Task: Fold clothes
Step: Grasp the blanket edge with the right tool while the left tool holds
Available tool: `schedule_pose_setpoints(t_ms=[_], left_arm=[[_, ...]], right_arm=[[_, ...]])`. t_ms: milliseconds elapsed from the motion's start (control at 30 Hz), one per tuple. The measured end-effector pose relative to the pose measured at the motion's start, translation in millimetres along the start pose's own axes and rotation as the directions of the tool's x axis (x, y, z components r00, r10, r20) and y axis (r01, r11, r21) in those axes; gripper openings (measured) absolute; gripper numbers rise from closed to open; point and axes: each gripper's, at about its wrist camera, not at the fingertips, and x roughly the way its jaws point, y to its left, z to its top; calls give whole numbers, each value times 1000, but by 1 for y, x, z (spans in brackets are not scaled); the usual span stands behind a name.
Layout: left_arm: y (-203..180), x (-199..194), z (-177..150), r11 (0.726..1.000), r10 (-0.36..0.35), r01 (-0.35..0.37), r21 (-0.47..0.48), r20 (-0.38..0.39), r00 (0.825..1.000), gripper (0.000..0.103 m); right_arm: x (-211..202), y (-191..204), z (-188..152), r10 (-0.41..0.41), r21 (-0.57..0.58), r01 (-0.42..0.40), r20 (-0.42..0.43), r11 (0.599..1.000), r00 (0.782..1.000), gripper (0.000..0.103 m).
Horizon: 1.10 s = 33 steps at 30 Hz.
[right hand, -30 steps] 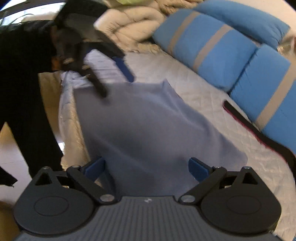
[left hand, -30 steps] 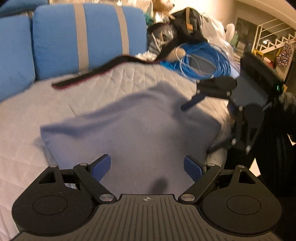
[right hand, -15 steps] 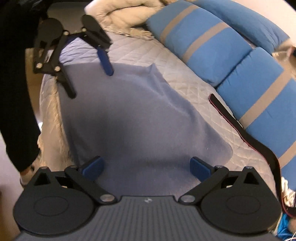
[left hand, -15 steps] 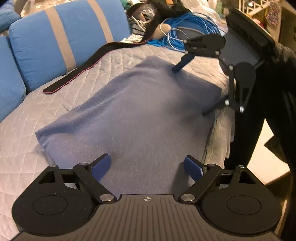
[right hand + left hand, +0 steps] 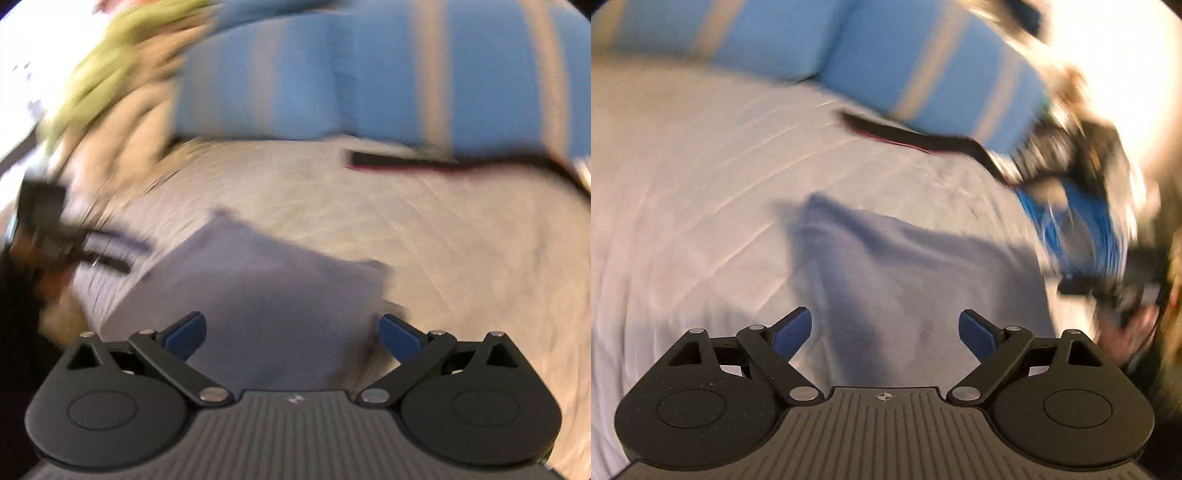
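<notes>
A grey-blue folded cloth (image 5: 905, 280) lies flat on the quilted bed cover (image 5: 683, 184); both views are blurred by motion. My left gripper (image 5: 885, 330) hovers over its near edge, open, with nothing between the blue pads. In the right wrist view the same cloth (image 5: 266, 295) lies below my right gripper (image 5: 291, 334), which is also open and empty. The left gripper (image 5: 107, 254) shows as a dark blur at the left of that view, beside the cloth's far edge. The right gripper (image 5: 1108, 291) is a dark smear at the right of the left wrist view.
Blue cushions with tan stripes (image 5: 923, 74) line the back of the bed (image 5: 443, 240). A black strap with a red edge (image 5: 916, 136) lies before them. Blue coiled cable (image 5: 1075, 229) sits at the right; a beige and green blanket heap (image 5: 110, 92) at the left.
Both views have rolled sharply and swung toward the cushions. Each gripper has moved sideways over the cloth. Both stay open, and the cloth still lies flat.
</notes>
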Motion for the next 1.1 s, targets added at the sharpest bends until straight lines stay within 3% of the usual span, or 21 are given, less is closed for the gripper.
schedule_pose_setpoints(t_ms=[67, 133, 200, 400, 633, 833, 1100], left_arm=[[16, 1, 1, 993, -26, 25, -113, -7, 1000, 87], [25, 4, 0, 984, -49, 45, -170, -19, 999, 87], [30, 12, -1, 976, -69, 57, -209, -50, 996, 87], [37, 25, -5, 955, -116, 96, -280, -58, 992, 88], [48, 29, -6, 913, -181, 157, -377, -29, 983, 88], [37, 45, -5, 912, -224, 184, -367, -67, 972, 88], [35, 52, -8, 886, -274, 227, -403, -63, 960, 88]], right_arm=[[7, -27, 2, 5, 192, 5, -53, 981, 999, 103], [16, -50, -1, 71, 348, -25, -118, 937, 990, 103], [21, -60, -7, 112, 410, -42, -147, 911, 983, 103], [33, -59, -17, 165, 454, -68, -178, 888, 970, 103], [39, -56, -20, 169, 474, -65, -180, 878, 969, 103], [42, -56, -21, 204, 491, -100, -162, 865, 966, 102], [44, -60, -22, 248, 544, -141, -128, 827, 960, 101]])
